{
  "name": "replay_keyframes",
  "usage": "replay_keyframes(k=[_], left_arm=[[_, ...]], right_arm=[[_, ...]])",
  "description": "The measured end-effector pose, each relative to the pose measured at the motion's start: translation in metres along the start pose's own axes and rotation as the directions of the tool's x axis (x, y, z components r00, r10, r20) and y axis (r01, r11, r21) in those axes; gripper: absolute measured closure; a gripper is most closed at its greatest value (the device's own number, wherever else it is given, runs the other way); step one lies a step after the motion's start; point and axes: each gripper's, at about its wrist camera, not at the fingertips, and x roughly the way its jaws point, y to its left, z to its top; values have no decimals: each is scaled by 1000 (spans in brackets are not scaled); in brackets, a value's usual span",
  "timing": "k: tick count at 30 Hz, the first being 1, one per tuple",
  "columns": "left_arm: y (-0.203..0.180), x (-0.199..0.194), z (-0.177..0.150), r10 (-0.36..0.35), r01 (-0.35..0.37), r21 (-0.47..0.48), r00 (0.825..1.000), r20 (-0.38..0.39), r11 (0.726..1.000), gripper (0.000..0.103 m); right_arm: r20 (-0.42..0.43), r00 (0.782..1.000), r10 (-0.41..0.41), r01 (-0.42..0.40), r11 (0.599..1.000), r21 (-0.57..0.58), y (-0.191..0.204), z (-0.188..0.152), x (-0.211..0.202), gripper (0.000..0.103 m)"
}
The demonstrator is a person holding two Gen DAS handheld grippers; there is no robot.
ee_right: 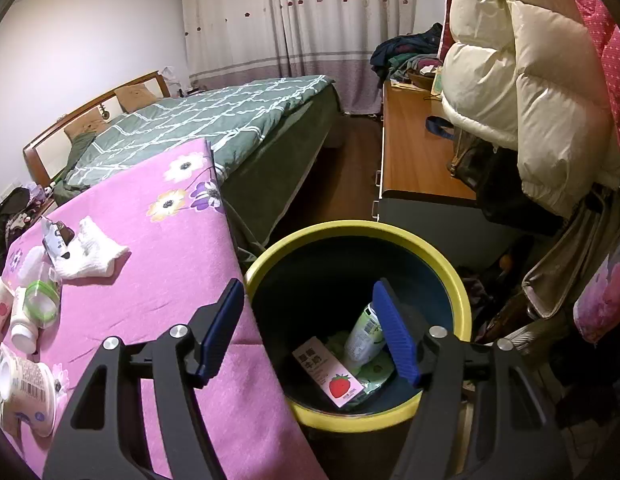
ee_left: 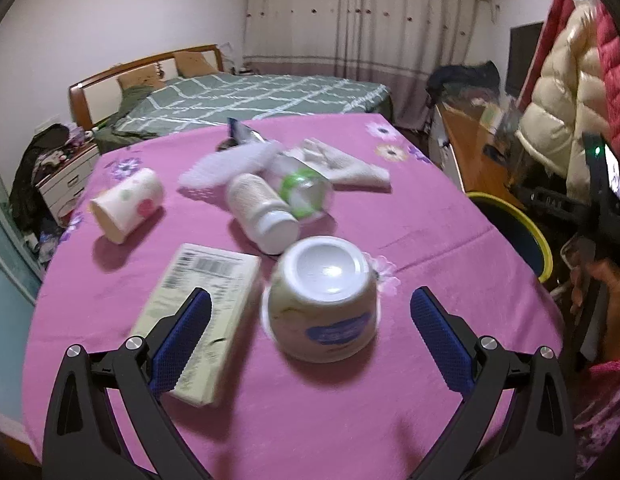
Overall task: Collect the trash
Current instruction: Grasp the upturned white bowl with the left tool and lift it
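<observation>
On the pink flowered tablecloth (ee_left: 410, 240) an upturned white yogurt cup (ee_left: 322, 304) lies between the wide-apart blue pads of my left gripper (ee_left: 310, 294), which is open and touches nothing. A pale green carton (ee_left: 198, 312) lies under its left finger. Beyond are a white bottle (ee_left: 262, 212), a clear cup with a green ring (ee_left: 306, 194) and a dotted paper cup (ee_left: 128, 204). My right gripper (ee_right: 308, 292) hangs open and empty over the yellow-rimmed bin (ee_right: 350, 228). In the bin lie a strawberry milk carton (ee_right: 330, 372) and a green-white bottle (ee_right: 364, 336).
A white sock (ee_left: 350, 164), a foam net (ee_left: 230, 164) and a wrapper (ee_left: 242, 132) lie at the far side of the table. A bed (ee_right: 214, 128) stands behind, a wooden cabinet (ee_right: 414, 160) and hanging padded jackets (ee_right: 530, 80) to the right. The bin (ee_left: 510, 216) sits off the table's right edge.
</observation>
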Motion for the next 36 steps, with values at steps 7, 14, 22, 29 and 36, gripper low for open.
replay_keyframes(k=[7, 14, 22, 29, 36], left_arm=[[-4, 36, 3, -3, 2, -14, 999, -48, 1000, 17], [-10, 53, 4, -2, 2, 14, 998, -56, 1000, 24], [-29, 64, 10, 4, 1, 79, 998, -64, 997, 25], [-36, 74, 17, 23, -15, 105, 997, -74, 994, 24], [-39, 78, 20, 33, -23, 116, 996, -83, 993, 24]], right_arm=[[-2, 1000, 5, -5, 1000, 15, -3, -1, 0, 39], [-12, 1000, 8, -8, 1000, 29, -9, -3, 6, 38], [-28, 999, 16, -15, 999, 28, -13, -6, 13, 38], [-32, 999, 14, -13, 999, 35, -17, -7, 14, 38], [-36, 999, 17, -16, 999, 49, -27, -11, 15, 36]])
